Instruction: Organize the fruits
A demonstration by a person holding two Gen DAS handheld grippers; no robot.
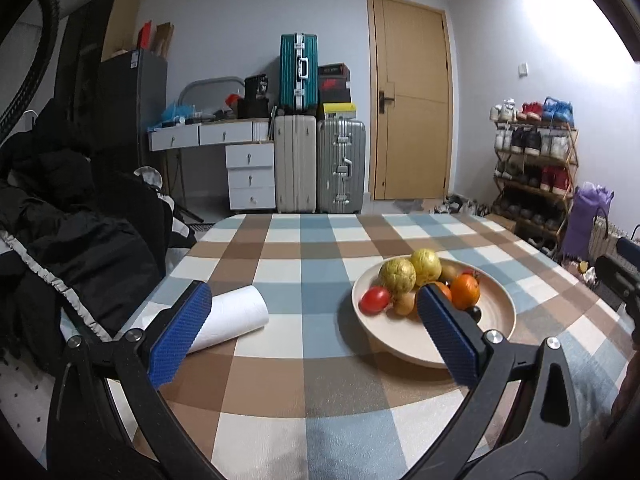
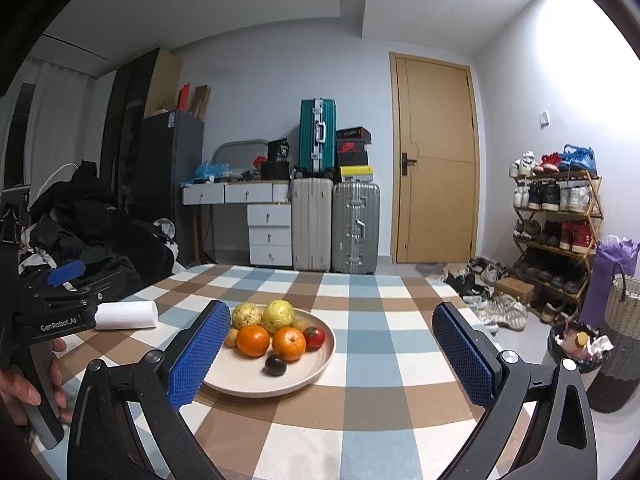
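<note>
1. A round cream-coloured shallow plate [image 2: 316,376] sits on the checked blue, brown and white tablecloth [image 2: 360,420], holding all the fruit in view.
2. In it lie two bumpy yellow fruits [image 2: 279,315], two smooth oranges [image 2: 253,340], a red tomato [image 2: 315,337] and a small dark plum [image 2: 275,365].
3. The left gripper [image 1: 316,336] and the right gripper [image 2: 326,354] hover near the plate, jaws spread wide, holding nothing.
4. A white paper roll [image 1: 236,316] lies left of the plate.
5. The fruit looks already gathered; what remains is unclear.
</note>
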